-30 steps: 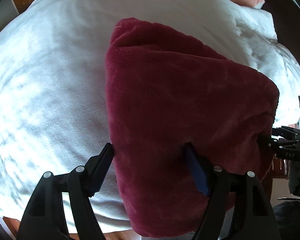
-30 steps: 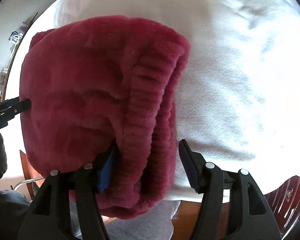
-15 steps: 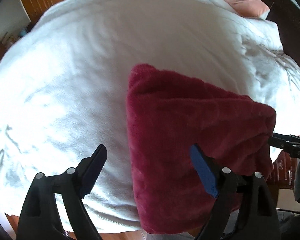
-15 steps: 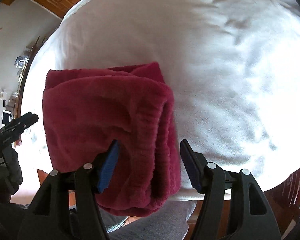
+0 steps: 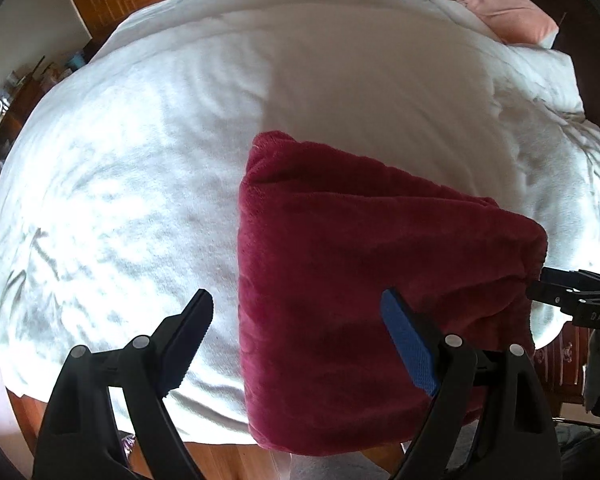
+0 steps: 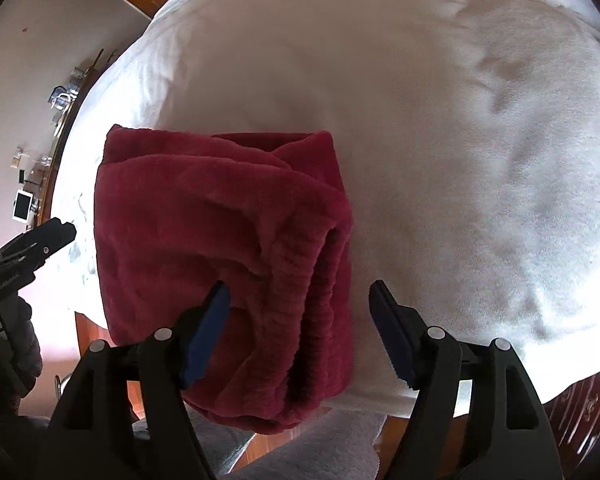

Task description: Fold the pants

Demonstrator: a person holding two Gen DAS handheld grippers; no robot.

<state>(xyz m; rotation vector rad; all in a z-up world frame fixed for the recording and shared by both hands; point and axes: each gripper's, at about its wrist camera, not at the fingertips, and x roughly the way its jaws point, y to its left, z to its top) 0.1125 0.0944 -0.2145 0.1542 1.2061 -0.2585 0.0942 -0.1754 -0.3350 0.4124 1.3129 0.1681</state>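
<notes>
The dark red fleece pants (image 5: 352, 280) lie folded in a thick bundle at the near edge of the white bed (image 5: 180, 140), hanging a little over it. My left gripper (image 5: 300, 340) is open and empty, held back above the bundle's left edge. In the right wrist view the pants (image 6: 220, 248) show their ribbed waistband side. My right gripper (image 6: 300, 332) is open and empty, held above that side. The right gripper also shows in the left wrist view (image 5: 572, 296), and the left gripper shows in the right wrist view (image 6: 32, 248).
A pink pillow (image 5: 504, 8) and rumpled white bedding (image 5: 540, 72) lie at the far right of the bed. Wooden floor (image 5: 228, 460) and a grey rug (image 6: 332, 440) lie below the bed's near edge. A cluttered shelf (image 6: 40, 168) stands by the left wall.
Both grippers have let go of the pants and drawn back and up. The folded bundle now rests on the bed and looks smaller in both views.
</notes>
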